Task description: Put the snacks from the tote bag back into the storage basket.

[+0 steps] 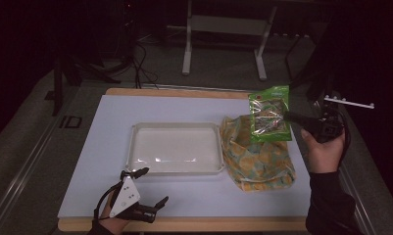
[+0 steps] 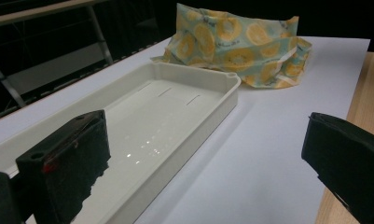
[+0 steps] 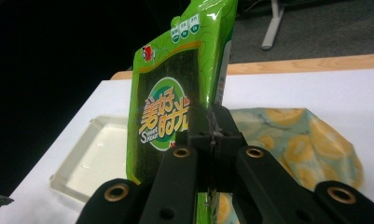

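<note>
Right tongs [image 1: 288, 116]: pressed together on edge of green snack pkt [image 1: 269, 113]; in right gripper view tips [image 3: 212, 122] pinch pkt [image 3: 175, 93] at its side edge, pkt standing upright.
Green snack pkt: held up off table, above far-right part of white sheet [image 1: 110, 117], over far edge of yellow-print cloth bag [image 1: 260, 156]; clear window w/ dark contents faces high view.
Left tongs [image 1: 145, 188]: spread wide, nothing between; near front-left edge of table [image 1: 184, 224], low, just in front of tray's near-left corner.
Tray [image 1: 133, 147]: white, shallow, mid-table on sheet; glossy inside.
Cloth bag: crumpled, lying flat right of tray, touching or nearly touching its right rim; in left gripper view bag [image 2: 236, 46] sits beyond tray [image 2: 208, 79].
Table: wood rim visible around white sheet.
</note>
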The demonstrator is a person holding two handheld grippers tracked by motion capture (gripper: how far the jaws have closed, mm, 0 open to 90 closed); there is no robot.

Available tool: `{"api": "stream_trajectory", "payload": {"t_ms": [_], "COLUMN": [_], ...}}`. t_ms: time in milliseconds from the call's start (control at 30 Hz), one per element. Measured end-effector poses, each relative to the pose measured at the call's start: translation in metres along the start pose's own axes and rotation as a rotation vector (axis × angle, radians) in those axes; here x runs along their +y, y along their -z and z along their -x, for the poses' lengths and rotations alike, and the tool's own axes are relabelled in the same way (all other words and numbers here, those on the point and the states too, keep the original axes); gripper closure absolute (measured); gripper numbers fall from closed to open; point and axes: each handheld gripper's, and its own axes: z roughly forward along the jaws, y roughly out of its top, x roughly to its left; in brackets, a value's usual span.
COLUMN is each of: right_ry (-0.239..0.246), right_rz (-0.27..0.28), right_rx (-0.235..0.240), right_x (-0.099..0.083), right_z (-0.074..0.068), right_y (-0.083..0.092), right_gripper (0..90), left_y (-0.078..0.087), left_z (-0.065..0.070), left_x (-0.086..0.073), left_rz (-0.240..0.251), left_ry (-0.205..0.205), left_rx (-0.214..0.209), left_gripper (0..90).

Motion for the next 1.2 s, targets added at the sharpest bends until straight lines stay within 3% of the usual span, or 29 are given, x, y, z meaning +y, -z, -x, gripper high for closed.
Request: {"api": "stream_trajectory", "payload": {"t_ms": [33,533,900,1033,1067,1200], "right_ry": [0.014,0.055,0.071,0.083,0.110,0.097], "right_rz": [-0.003,-0.007,-0.024,-0.024,-0.021,-0.023], "right_rx": [0.012,0.049,0.093,0.090,0.073,0.100], "right_x": [0.002,0.006,0.004,0.004,0.002,0.000], "right_z": [-0.007,-0.035,-0.059,-0.064,-0.072,-0.079], "right_y": [-0.004,-0.019,-0.047,-0.052,-0.058,-0.067], "right_gripper": [89.1,89.1,89.0,89.0,89.0,89.0], "left_y": [0.000,0.000,0.000,0.000,0.000,0.001], "left_z": [0.000,0.001,0.001,0.001,0.001,0.001], "left_x": [0.000,0.000,0.000,0.000,0.000,0.000], "left_rz": [0.001,0.002,-0.002,-0.002,-0.003,-0.002], "left_ry": [0.001,0.000,-0.010,-0.009,-0.011,-0.012], "left_rx": [0.000,-0.008,-0.006,-0.005,-0.006,-0.006], "left_gripper": [1.5,1.5,1.5,1.5,1.5,1.5]}}
